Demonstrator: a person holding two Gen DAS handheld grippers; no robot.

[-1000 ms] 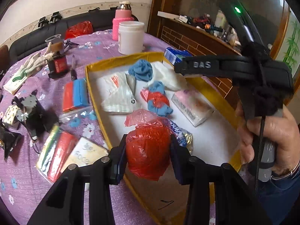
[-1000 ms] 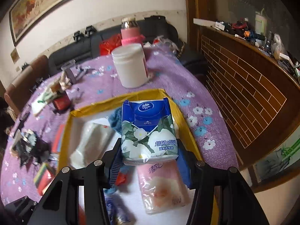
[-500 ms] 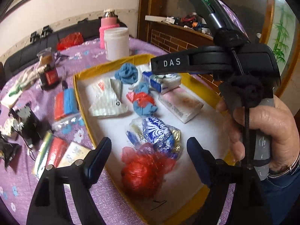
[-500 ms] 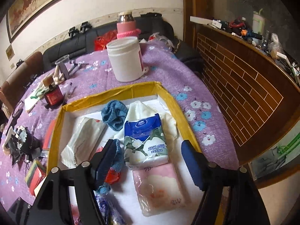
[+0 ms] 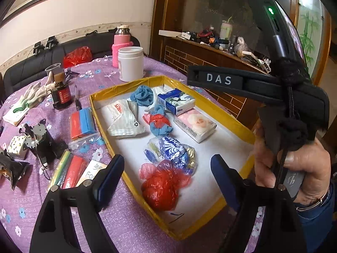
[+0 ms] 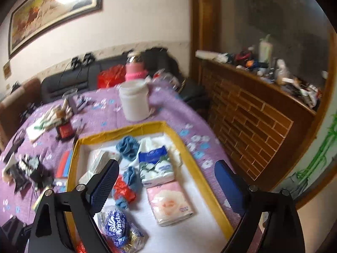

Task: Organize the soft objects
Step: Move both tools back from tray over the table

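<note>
A yellow-rimmed tray on the purple table holds soft things: a red plastic bag, a blue-white crumpled wrapper, a pink tissue pack, a blue floral tissue pack, blue cloths, a red-blue bundle and a white bag. My left gripper is open and empty above the red bag. My right gripper is open and empty above the tissue packs.
Left of the tray lie red and blue packs, flat packets, a black gadget, an ink bottle and gloves. A white jar and a pink bottle stand behind. A wooden cabinet is at the right.
My left gripper opened and let the red bag fall into the tray, then drew back. My right gripper opened, left the blue floral tissue pack in the tray and drew back.
</note>
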